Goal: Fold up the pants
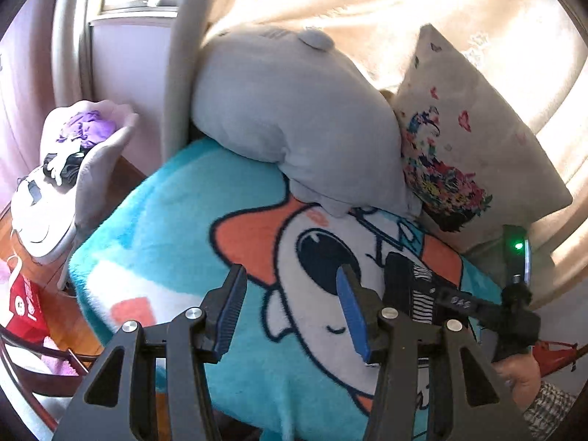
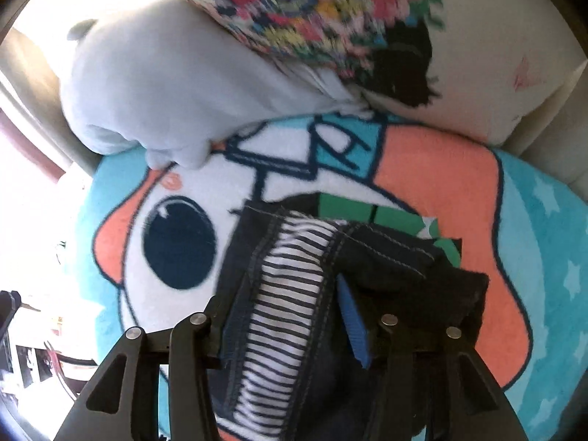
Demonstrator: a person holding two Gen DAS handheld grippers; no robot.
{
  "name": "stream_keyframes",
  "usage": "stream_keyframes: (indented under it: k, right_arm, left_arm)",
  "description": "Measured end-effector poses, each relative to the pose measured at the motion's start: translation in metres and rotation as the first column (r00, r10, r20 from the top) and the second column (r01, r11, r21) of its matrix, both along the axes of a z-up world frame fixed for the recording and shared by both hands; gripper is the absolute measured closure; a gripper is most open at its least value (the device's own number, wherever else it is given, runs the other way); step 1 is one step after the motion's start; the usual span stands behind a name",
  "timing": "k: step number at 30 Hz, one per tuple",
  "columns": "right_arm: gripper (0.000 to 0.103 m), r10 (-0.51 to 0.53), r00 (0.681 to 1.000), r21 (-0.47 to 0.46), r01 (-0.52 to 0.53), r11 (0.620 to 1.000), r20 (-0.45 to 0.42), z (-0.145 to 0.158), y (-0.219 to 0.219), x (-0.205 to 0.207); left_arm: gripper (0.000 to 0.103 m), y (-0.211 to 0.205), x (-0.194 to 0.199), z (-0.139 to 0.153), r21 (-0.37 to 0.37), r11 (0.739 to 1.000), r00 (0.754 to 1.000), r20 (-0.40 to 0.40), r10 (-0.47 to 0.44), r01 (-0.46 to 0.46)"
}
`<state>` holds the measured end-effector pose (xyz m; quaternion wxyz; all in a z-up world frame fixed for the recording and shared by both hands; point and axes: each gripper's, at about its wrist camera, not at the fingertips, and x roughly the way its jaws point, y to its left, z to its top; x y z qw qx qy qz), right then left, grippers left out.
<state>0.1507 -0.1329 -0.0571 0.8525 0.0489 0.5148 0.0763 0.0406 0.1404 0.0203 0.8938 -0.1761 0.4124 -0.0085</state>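
Note:
The pants [image 2: 294, 294] are dark denim with a black-and-white striped lining, folded into a thick bundle. In the right wrist view they sit between the fingers of my right gripper [image 2: 283, 316], which is closed around the bundle above the cartoon blanket [image 2: 176, 220]. In the left wrist view the pants [image 1: 419, 286] and the right gripper [image 1: 459, 301] show at the right, held by a hand. My left gripper [image 1: 290, 305] is open and empty, hovering over the blanket [image 1: 165, 228], left of the pants.
A grey plush pillow [image 1: 294, 125] and a floral cushion [image 1: 470, 147] lean against the beige sofa back [image 1: 367, 0]. A chair [image 1: 73, 169] with clothes stands left of the sofa. A red bag [image 1: 25, 305] sits on the wooden floor.

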Motion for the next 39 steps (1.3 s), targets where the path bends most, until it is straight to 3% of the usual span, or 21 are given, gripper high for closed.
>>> stream_keyframes:
  k: [4, 9, 14, 25, 39]
  right_arm:
    - [0.049, -0.004, 0.998, -0.004, 0.005, 1.0, 0.056, 0.02, 0.004, -0.011]
    - [0.049, 0.005, 0.997, -0.023, -0.004, 1.0, 0.081, 0.031, 0.01, -0.025]
    - [0.049, -0.002, 0.996, -0.036, 0.005, 0.999, 0.085, 0.035, 0.012, -0.034]
    - [0.048, -0.001, 0.998, -0.043, 0.004, 0.999, 0.07, 0.027, 0.017, -0.04]
    - [0.047, -0.082, 0.997, -0.006, 0.082, 0.997, 0.007, 0.002, -0.023, -0.043]
  left_arm:
    - [0.053, 0.006, -0.011, 0.006, -0.004, 1.0, 1.0, 0.018, 0.014, -0.014]
    - [0.046, 0.001, -0.025, 0.014, -0.001, 1.0, 0.999, 0.045, 0.003, -0.003]
    - [0.046, -0.005, -0.033, 0.016, 0.022, 1.0, 0.999, 0.049, -0.008, 0.007]
    - [0.043, 0.0, -0.037, 0.008, 0.007, 1.0, 1.0, 0.023, 0.014, -0.014]
    - [0.043, -0.031, -0.01, -0.01, -0.007, 0.998, 0.997, -0.051, -0.062, 0.062]
